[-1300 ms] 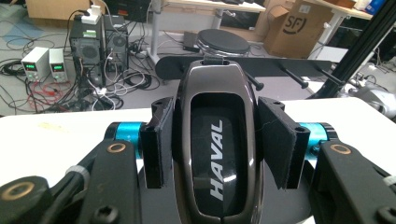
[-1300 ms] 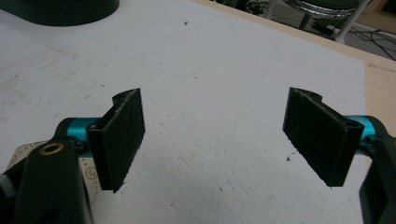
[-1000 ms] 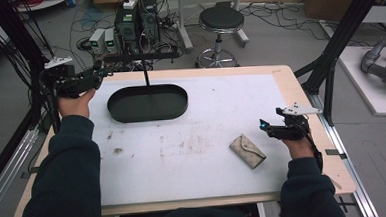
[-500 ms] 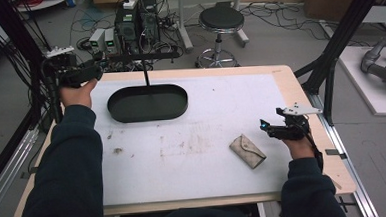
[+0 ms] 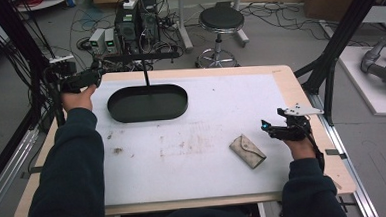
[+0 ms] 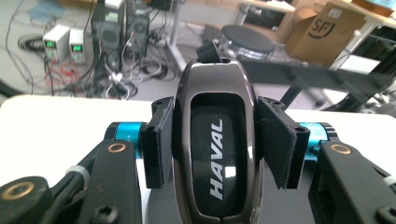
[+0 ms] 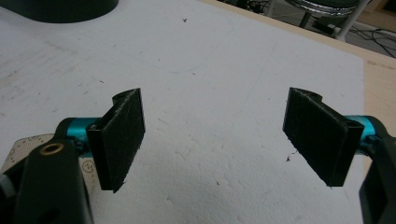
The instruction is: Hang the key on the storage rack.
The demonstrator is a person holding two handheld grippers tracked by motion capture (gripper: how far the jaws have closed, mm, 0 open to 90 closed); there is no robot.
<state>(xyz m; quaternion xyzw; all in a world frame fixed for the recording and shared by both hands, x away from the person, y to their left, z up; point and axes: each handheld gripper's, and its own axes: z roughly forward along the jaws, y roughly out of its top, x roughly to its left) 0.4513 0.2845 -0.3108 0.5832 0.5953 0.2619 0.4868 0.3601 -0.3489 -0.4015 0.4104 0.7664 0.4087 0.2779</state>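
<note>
key fob: glossy black-and-chrome car key [image 6: 218,149] with "HAVAL" printed on it, sitting upright-ish between the left jaws, pads pressed on both of its sides. In the high view it's too small to make out.
left gripper: [image 5: 82,79] clamped tight on the key, held up at the far left corner of the table [image 5: 289,78], just left of the tray. The left hand [image 5: 78,97] is wrapped around it, dark sleeve running back toward the bottom edge.
tray: dark oval tray [image 5: 147,103] on the white mat, far-left area, with a thin black post standing at its far rim. Looks like nothing's in it.
pouch: small beige pouch [image 5: 247,150] lying flat on the mat, right-of-centre near side, tilted diagonally. A corner of it peeks in behind the right gripper's left jaw [image 7: 28,144].
right gripper: [image 5: 282,129] jaws spread wide apart, nothing between them, hovering low over the mat near the right edge, just right of the pouch and not touching it.
background: stool [image 5: 221,22] and power supplies [image 5: 102,40] on the floor past the table, loads of cables.
</note>
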